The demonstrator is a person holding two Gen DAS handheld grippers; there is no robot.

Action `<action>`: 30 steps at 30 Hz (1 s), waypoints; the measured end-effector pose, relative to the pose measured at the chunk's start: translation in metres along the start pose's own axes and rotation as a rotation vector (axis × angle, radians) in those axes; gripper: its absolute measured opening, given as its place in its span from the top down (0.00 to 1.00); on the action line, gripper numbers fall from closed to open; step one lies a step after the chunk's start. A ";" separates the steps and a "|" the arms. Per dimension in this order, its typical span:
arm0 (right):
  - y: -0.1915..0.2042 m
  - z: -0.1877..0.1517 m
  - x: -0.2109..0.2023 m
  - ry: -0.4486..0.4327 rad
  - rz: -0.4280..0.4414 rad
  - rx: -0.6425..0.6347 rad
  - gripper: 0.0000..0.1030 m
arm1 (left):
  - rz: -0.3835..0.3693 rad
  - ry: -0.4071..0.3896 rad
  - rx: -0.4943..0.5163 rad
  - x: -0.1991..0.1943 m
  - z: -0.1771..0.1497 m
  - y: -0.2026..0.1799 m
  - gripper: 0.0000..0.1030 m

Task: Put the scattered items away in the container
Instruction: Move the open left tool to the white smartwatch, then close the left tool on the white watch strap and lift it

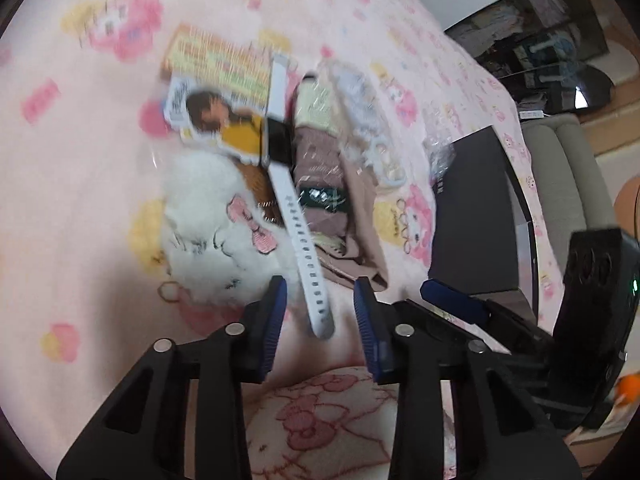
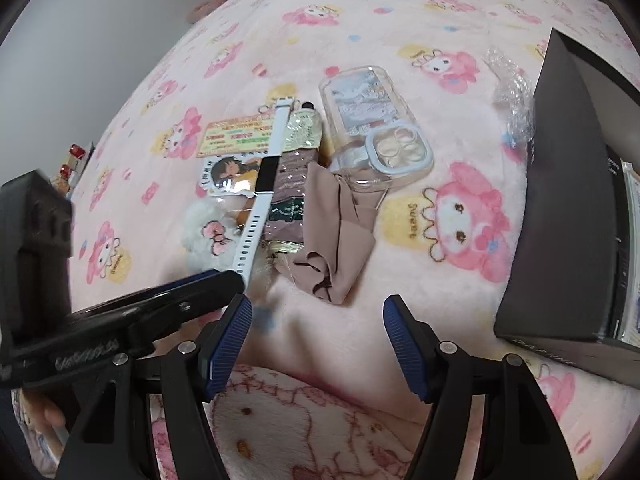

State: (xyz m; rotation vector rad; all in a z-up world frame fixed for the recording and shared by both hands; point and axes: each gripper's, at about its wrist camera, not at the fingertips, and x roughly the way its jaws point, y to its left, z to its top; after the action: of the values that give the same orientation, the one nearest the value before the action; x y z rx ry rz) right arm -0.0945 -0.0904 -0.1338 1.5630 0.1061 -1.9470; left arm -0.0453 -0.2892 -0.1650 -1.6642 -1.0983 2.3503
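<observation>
Left gripper (image 1: 320, 308), jaws spread, straddles the white smartwatch's (image 1: 298, 216) strap end on the pink blanket (image 1: 80, 200); right gripper (image 2: 316, 320) hangs open nearby. Next: clamp the strap, carry it to the black box (image 2: 560, 208).

The left gripper (image 1: 320, 320) has its jaws apart; the right gripper (image 2: 316, 332), at its 3 o'clock, is also spread wide.
</observation>
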 end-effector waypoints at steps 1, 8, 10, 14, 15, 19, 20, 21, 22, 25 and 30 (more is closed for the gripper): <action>0.000 0.000 0.003 0.006 -0.006 0.000 0.36 | -0.009 0.024 -0.016 0.006 0.002 0.003 0.78; -0.010 -0.003 -0.006 -0.005 0.034 0.041 0.36 | -0.097 0.027 0.000 -0.003 -0.003 -0.013 0.96; -0.014 -0.007 -0.015 -0.011 0.046 0.052 0.36 | -0.110 0.025 0.022 -0.006 -0.006 -0.025 0.97; -0.024 -0.021 -0.042 -0.056 -0.017 0.067 0.36 | -0.161 0.027 0.071 -0.010 -0.012 -0.055 0.97; -0.028 -0.026 -0.051 -0.074 -0.058 0.067 0.36 | -0.172 0.028 0.090 -0.011 -0.015 -0.065 0.97; -0.054 -0.050 -0.084 -0.106 -0.079 0.106 0.36 | -0.198 0.043 0.161 -0.007 -0.033 -0.106 0.97; -0.060 -0.056 -0.091 -0.111 -0.083 0.118 0.36 | -0.205 0.050 0.176 -0.004 -0.039 -0.114 0.97; -0.067 -0.062 -0.098 -0.118 -0.090 0.130 0.36 | -0.202 0.055 0.199 0.001 -0.046 -0.127 0.97; -0.077 -0.070 -0.106 -0.127 -0.103 0.146 0.36 | -0.203 0.061 0.213 0.005 -0.052 -0.135 0.97; -0.101 -0.090 -0.122 -0.136 -0.131 0.187 0.36 | -0.244 0.109 0.239 0.024 -0.072 -0.161 0.97; -0.139 -0.122 -0.141 -0.147 -0.169 0.235 0.36 | -0.173 0.128 0.308 0.054 -0.101 -0.200 0.97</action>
State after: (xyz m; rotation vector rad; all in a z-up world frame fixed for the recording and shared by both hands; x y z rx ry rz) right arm -0.0480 0.1323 -0.0861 1.5942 -0.0554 -2.2691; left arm -0.0503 -0.0648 -0.1100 -1.5193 -0.7762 2.1426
